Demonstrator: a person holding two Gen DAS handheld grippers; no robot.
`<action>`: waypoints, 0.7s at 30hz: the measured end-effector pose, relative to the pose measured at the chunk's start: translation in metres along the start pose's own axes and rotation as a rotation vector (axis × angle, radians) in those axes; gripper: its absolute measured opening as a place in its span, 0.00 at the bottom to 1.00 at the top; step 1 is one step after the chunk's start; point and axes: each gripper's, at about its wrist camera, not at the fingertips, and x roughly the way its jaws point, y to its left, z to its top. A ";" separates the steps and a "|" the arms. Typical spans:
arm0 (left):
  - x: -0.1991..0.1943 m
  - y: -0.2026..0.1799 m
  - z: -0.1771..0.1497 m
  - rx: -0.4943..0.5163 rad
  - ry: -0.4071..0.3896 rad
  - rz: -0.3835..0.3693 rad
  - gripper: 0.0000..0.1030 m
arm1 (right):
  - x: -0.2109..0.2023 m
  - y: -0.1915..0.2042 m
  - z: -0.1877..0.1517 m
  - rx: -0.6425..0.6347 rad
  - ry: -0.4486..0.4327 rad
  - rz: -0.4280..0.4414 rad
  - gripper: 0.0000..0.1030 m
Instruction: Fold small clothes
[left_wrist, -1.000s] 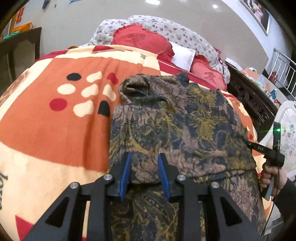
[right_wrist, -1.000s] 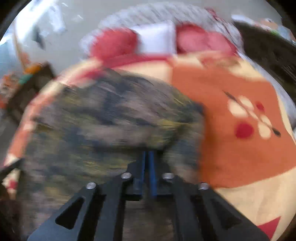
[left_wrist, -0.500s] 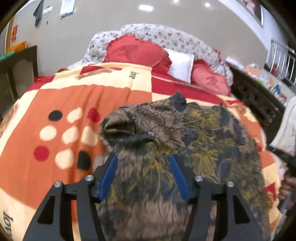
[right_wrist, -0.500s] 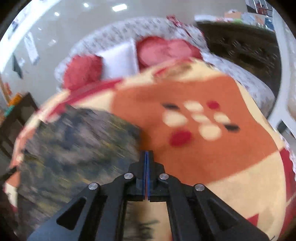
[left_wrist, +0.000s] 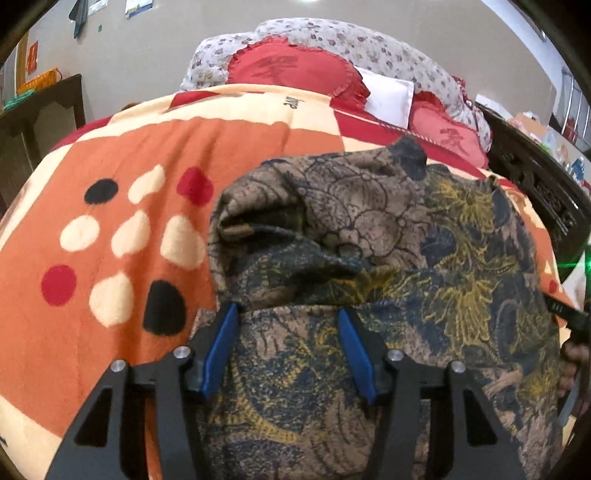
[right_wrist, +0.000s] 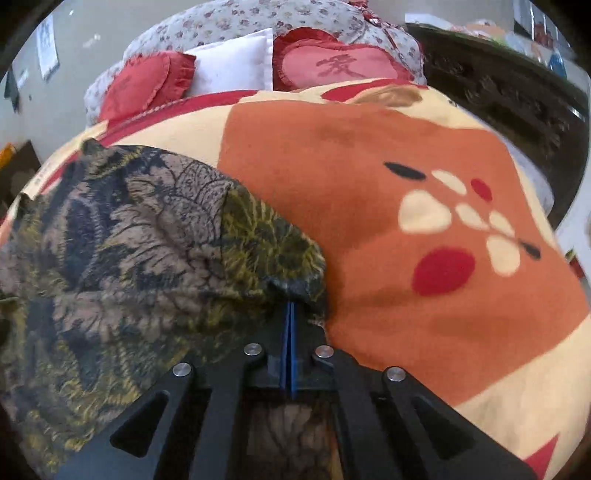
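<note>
Clothing was the matter in hand: a patterned garment (left_wrist: 369, 258) in brown, navy and mustard lay on the bed's orange blanket (left_wrist: 110, 155), already doubled over itself.

Nearest the left camera, the left claw (left_wrist: 288, 343) had its blue pads spread over the near fold, cloth lying between them but not pressed; the jaws were closing slightly. In the right view, the right claw (right_wrist: 289, 325) was pressed together, and a puckered corner of the garment (right_wrist: 147, 251) bunched at its tips, apparently pinched there, though the tips were partly hidden by the fabric.

Further out, the upper layer rumpled into a soft roll with an open tube, perhaps a sleeve or leg opening. The fabric looked thin, limp and light; it would likely drape and slide rather than hold a crease, so corners and hemmed edges seemed the best places to grip.

Beyond lay red heart cushions (left_wrist: 295, 70) and a white pillow (left_wrist: 388, 96).
</note>
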 end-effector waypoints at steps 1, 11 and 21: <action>-0.001 0.000 -0.001 -0.003 -0.001 -0.004 0.58 | 0.001 -0.002 0.002 -0.005 0.012 0.008 0.00; -0.001 -0.004 -0.001 0.009 -0.004 0.010 0.58 | -0.093 -0.020 -0.032 -0.056 -0.029 0.141 0.01; 0.000 -0.008 0.000 0.024 -0.004 0.035 0.59 | -0.114 0.014 -0.074 -0.103 0.004 0.102 0.05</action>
